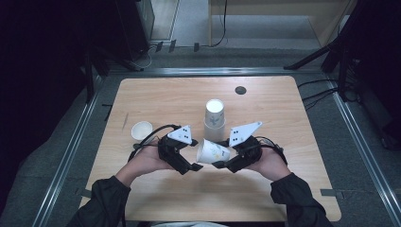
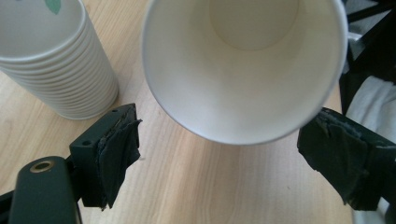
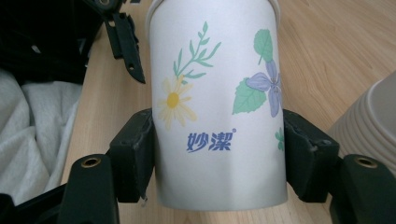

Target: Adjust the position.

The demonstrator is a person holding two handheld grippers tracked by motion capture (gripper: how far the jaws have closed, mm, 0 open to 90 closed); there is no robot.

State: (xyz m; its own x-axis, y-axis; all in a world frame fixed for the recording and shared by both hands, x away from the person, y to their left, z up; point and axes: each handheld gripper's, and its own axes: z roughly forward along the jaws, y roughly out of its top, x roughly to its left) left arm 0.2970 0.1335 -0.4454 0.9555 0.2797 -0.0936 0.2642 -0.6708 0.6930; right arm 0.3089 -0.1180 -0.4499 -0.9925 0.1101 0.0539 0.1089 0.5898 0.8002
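- High view: a person's two hands meet over the near half of the wooden worktop (image 1: pixel 283 109), each carrying a set of tongs, with a white paper cup (image 1: pixel 213 152) lying on its side in the air between them.
- Right tongs (image 1: pixel 218 165): pinching that cup across its body. In the right gripper view the two black pads press on opposite sides of the printed wall, below a daisy, a purple flower and blue lettering.
- Left tongs (image 1: pixel 195 167): spread apart, with nothing held. In the left gripper view the cup's open mouth faces the camera, and its rim sits between and above the two pads, clear of both.
- Cup position: raised off the worktop, its mouth turned toward the left tongs and its base toward the right hand.
- Stack of paper cups (image 1: pixel 214 118): stands upright just behind the held cup, near the middle of the worktop; its ribbed rims show at the upper left of the left gripper view.
- Single small cup (image 1: pixel 142 129): stands upright on the worktop to the left, near the left hand's cable.
- Dark round spot (image 1: pixel 240 90): sits toward the far edge of the worktop.
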